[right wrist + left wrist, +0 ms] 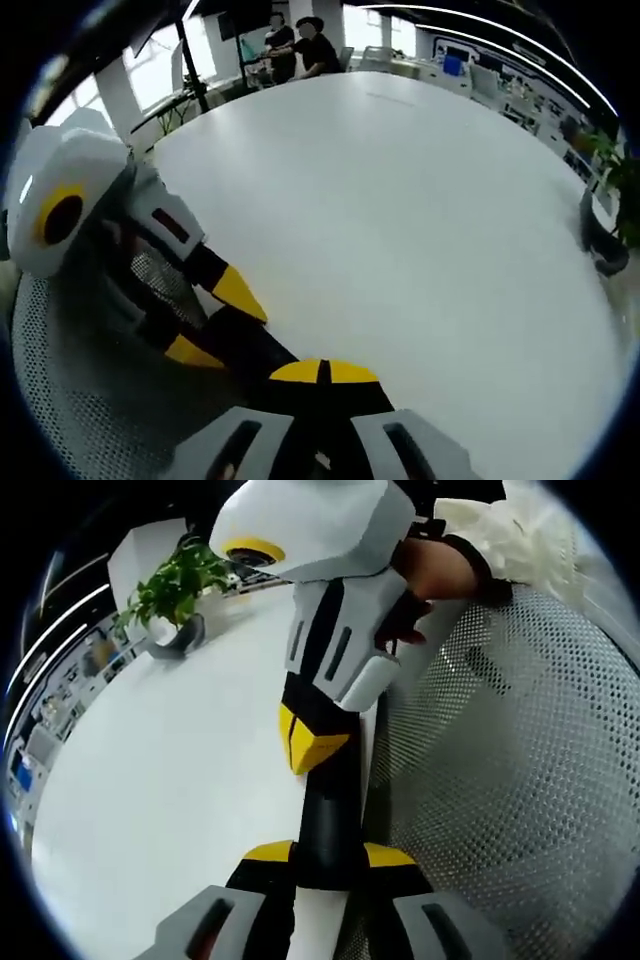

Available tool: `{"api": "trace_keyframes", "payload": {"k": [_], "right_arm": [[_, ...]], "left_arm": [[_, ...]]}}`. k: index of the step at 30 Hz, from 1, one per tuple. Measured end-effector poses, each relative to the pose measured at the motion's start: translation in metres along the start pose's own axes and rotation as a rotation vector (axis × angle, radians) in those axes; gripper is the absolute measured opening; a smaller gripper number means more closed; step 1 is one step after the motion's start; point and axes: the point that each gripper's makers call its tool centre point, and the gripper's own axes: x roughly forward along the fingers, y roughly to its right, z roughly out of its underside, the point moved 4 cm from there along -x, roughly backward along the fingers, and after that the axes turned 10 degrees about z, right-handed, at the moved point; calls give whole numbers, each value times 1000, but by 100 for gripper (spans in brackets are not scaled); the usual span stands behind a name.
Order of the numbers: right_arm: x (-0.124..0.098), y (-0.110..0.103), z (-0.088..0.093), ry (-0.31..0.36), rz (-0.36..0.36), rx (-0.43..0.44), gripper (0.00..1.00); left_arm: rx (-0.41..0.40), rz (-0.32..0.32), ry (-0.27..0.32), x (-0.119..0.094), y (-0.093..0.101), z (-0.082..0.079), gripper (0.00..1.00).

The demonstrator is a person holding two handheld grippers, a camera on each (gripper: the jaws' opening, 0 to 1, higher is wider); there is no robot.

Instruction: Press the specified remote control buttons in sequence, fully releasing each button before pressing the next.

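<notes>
Since the black remote control is a light, stiff, smooth-sided plastic bar, I clamp it across its narrow width in my left gripper, held at the near edge of the white table. Its long axis runs straight away from those jaws, out along the table edge. My right gripper meets its far end, tips drawn together.
</notes>
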Motion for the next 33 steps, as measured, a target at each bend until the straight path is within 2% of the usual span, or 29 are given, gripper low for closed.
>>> {"api": "trace_keyframes", "payload": {"k": [3,7,10,13,16,22,33], "right_arm": [[-4,0,2,-41,-54,146,0],[-6,6,2,-49,-65,248,0],[-9,10,4,-62,-82,362,0],[-10,9,5,-89,-158,479,0],[-11,5,2,-75,-237,566,0],[-5,5,6,-98,-221,547,0],[-7,4,6,-77,-211,552,0]], "left_arm": [[6,-1,0,0,0,0,24],[6,-1,0,0,0,0,24],[5,-1,1,0,0,0,24],[5,-2,2,0,0,0,24],[4,-1,3,0,0,0,24],[4,-2,4,0,0,0,24],[6,-1,5,0,1,0,24]]}}
